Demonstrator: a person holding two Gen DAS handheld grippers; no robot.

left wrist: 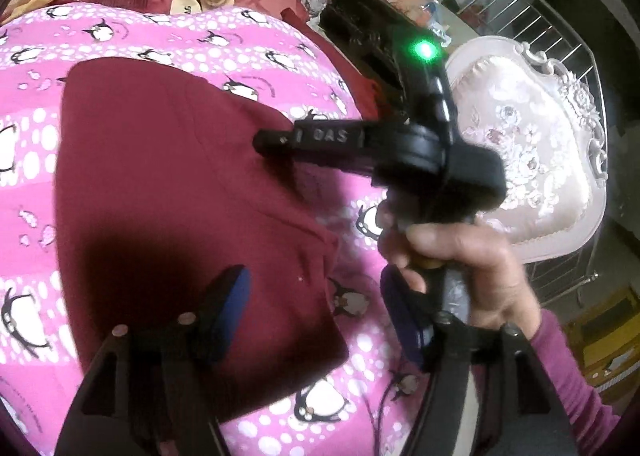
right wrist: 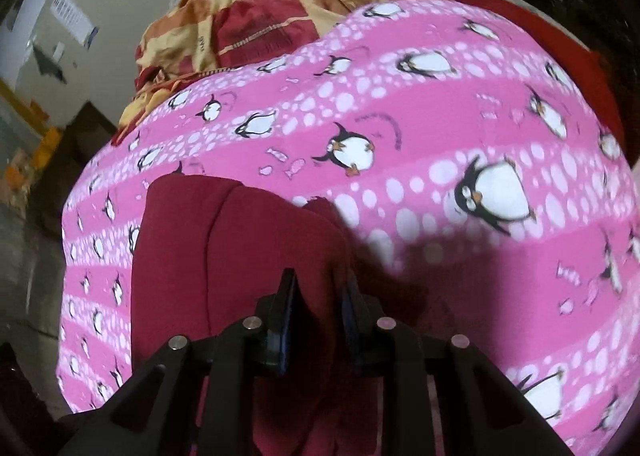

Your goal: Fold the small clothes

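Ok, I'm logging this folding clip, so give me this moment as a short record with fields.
garment: dark red garment, lying on the sheet
surface: pink penguin-print sheet
left gripper: open, above the garment's near edge, holding nothing
right gripper: fingers closed on a fold of the garment
background: pale padded chair, red and yellow bedding
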